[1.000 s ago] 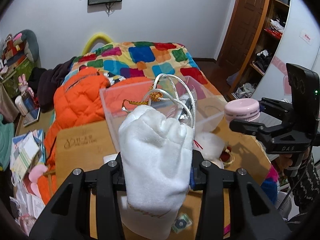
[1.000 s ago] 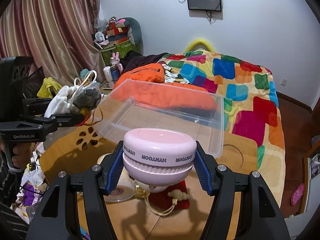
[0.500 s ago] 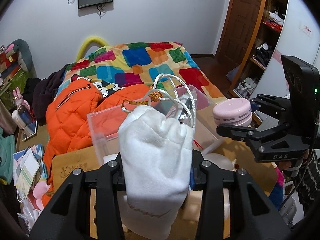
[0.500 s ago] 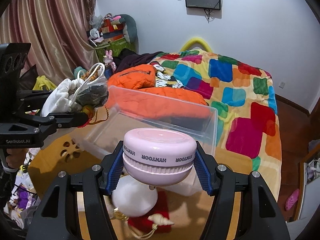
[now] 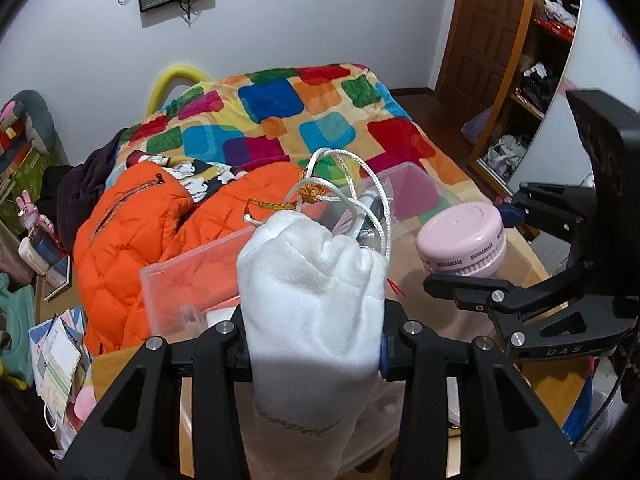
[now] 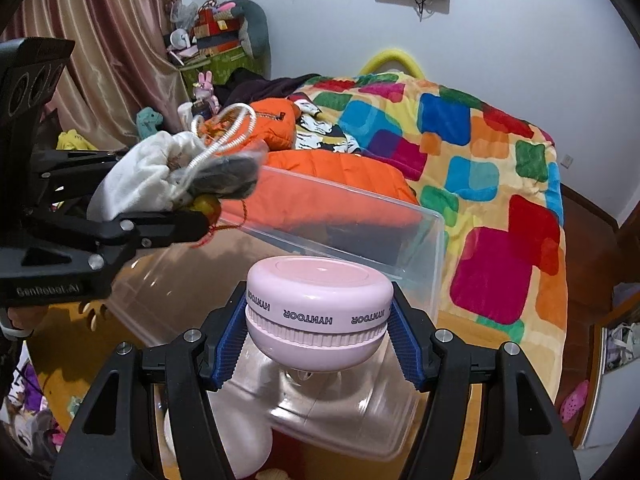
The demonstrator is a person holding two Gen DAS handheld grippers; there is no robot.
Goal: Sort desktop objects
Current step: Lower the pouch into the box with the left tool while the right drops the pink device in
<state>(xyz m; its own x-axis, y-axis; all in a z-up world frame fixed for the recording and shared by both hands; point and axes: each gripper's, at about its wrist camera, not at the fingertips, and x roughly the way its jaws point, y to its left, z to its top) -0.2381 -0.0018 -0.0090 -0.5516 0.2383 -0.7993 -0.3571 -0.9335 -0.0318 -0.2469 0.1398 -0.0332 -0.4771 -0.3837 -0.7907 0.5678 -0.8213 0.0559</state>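
Observation:
My left gripper is shut on a white drawstring pouch with white cords and an orange knot at its top. It hangs over the near left part of a clear plastic bin on the wooden desk. My right gripper is shut on a round pink device with lettering on its side, held above the bin's inside. In the right wrist view the left gripper and its pouch are at the left. In the left wrist view the pink device sits in the right gripper.
A wooden desk carries the bin, with a white rounded object and red fabric near its front edge. Behind it lie an orange jacket and a bed with a colourful quilt. Papers lie at the left.
Both grippers have moved forward and a little down with their loads, from in front of the bin to over it. The bin now fills more of both views.

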